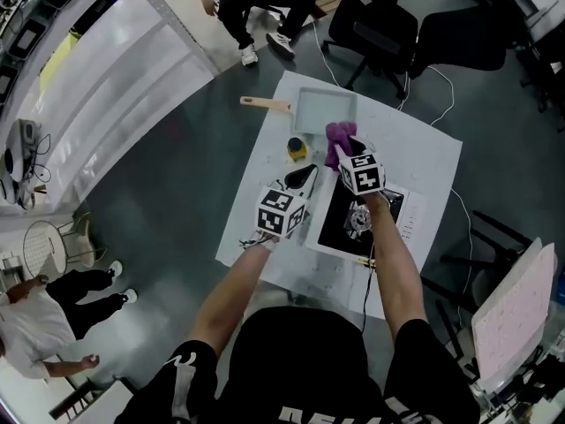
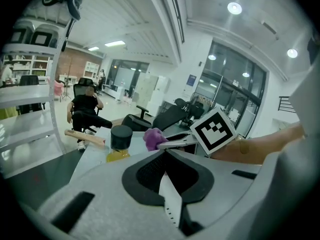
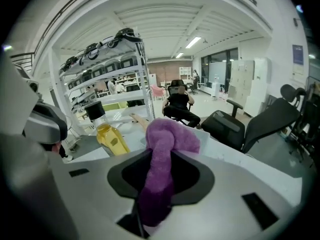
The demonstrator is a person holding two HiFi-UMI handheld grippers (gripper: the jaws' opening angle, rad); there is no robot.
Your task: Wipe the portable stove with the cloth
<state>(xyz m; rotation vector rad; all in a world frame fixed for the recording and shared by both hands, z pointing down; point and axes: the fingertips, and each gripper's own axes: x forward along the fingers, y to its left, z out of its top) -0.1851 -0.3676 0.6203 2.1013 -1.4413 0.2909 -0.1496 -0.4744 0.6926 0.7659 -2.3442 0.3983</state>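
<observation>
The portable stove (image 1: 334,226), black-topped with a round burner, lies on the white-covered table (image 1: 424,162) just in front of me. My right gripper (image 1: 341,154) hovers past the stove's far edge, shut on a purple cloth (image 1: 338,140) that bunches out beyond its tips. In the right gripper view the cloth (image 3: 169,139) runs down between the jaws and hides them. The left gripper view shows the right gripper (image 2: 172,144) pinching the cloth (image 2: 153,137). My left gripper (image 1: 302,177) sits left of the stove, jaws together with nothing in them.
A bottle of yellow oil (image 1: 297,148) with a black cap stands near the left gripper's tips. Behind it lies a square pan (image 1: 325,110) with a wooden handle (image 1: 263,104). Office chairs (image 1: 375,25) and a seated person (image 1: 256,7) are beyond the table; a cable (image 1: 369,276) trails off its near edge.
</observation>
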